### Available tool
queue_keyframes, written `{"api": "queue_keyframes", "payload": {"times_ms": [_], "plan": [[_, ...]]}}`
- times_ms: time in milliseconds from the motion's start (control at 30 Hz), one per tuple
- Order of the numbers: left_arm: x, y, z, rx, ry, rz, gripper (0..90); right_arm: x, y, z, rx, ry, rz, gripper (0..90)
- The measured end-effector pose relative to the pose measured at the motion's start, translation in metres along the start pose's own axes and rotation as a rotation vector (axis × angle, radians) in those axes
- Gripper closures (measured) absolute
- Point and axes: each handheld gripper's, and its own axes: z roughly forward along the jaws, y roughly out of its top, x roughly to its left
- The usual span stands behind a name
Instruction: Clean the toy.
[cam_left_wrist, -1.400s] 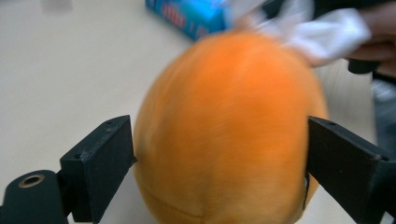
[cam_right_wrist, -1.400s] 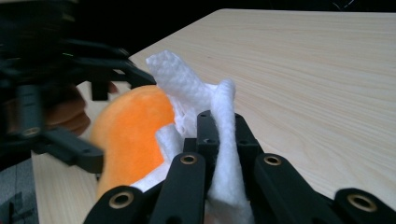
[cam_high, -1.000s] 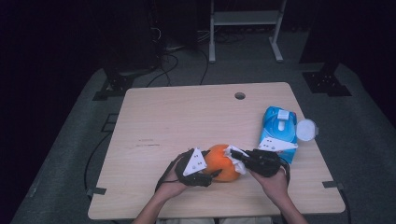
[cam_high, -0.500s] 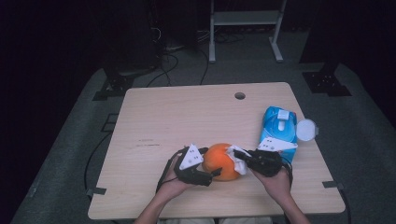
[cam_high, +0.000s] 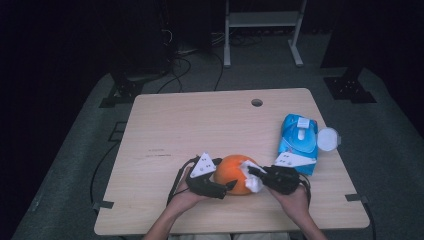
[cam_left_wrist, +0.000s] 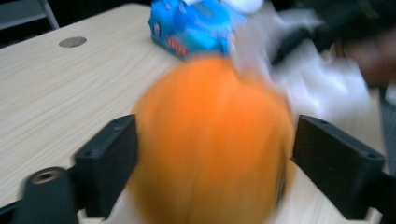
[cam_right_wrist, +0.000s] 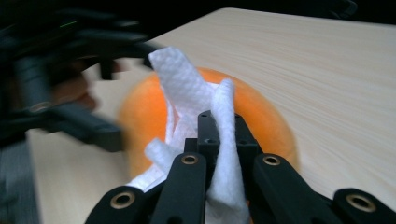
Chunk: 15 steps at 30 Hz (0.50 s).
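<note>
An orange round fruit (cam_high: 231, 173) rests near the table's front edge. My left gripper (cam_high: 226, 175) holds it, one black jaw on each side; in the left gripper view the blurred fruit (cam_left_wrist: 210, 140) sits between the jaws of the left gripper (cam_left_wrist: 215, 154). My right gripper (cam_high: 253, 173) is shut on a white wipe (cam_high: 253, 176) pressed against the fruit's right side. In the right gripper view the wipe (cam_right_wrist: 187, 84) drapes over the right gripper (cam_right_wrist: 217, 126) and onto the fruit (cam_right_wrist: 261, 116).
A blue pack of wipes (cam_high: 298, 142) lies to the right on the wooden table (cam_high: 200, 125), its round white lid (cam_high: 328, 138) open beside it. A cable hole (cam_high: 257, 102) sits near the far edge. Dark floor, cables and stands lie beyond.
My left gripper has shifted slightly left and away while holding the fruit. The right gripper and wipe have stayed against the fruit's right side, moving a little.
</note>
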Motion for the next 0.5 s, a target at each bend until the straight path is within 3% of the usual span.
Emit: {"api": "queue_keyframes", "payload": {"times_ms": [33, 67, 100, 167, 233, 300, 400, 433, 500], "plan": [[-0.002, -0.003, 0.001, 0.027, 0.034, 0.054, 22.8, 0.008, 0.004, 0.002, 0.007, 0.002, -0.043, 85.4], [-0.002, -0.006, 0.000, 0.030, 0.026, 0.075, 29.8, 0.011, 0.008, 0.003, 0.002, 0.002, -0.063, 85.4], [-0.002, -0.008, -0.001, 0.028, 0.016, 0.081, 32.8, 0.010, 0.010, 0.001, -0.013, -0.006, -0.058, 85.3], [-0.002, -0.009, -0.005, 0.036, 0.011, 0.106, 35.3, -0.006, 0.007, -0.004, -0.040, -0.031, 0.004, 85.3], [-0.001, -0.011, -0.006, 0.029, -0.004, 0.103, 35.2, -0.028, -0.006, -0.006, -0.019, -0.052, 0.099, 85.3], [-0.001, -0.010, -0.006, 0.017, -0.019, 0.100, 31.2, -0.036, -0.019, -0.004, -0.007, -0.028, 0.172, 85.4], [0.010, -0.008, -0.006, 0.024, -0.014, -0.005, 12.9, -0.027, -0.010, -0.005, -0.026, -0.002, 0.141, 85.4], [0.012, -0.010, -0.005, 0.028, -0.020, -0.010, 11.8, -0.024, -0.006, -0.005, -0.044, 0.019, 0.136, 85.4], [0.008, -0.012, -0.003, 0.026, -0.017, 0.019, 21.2, -0.017, -0.001, -0.004, -0.052, 0.041, 0.109, 85.1]]}}
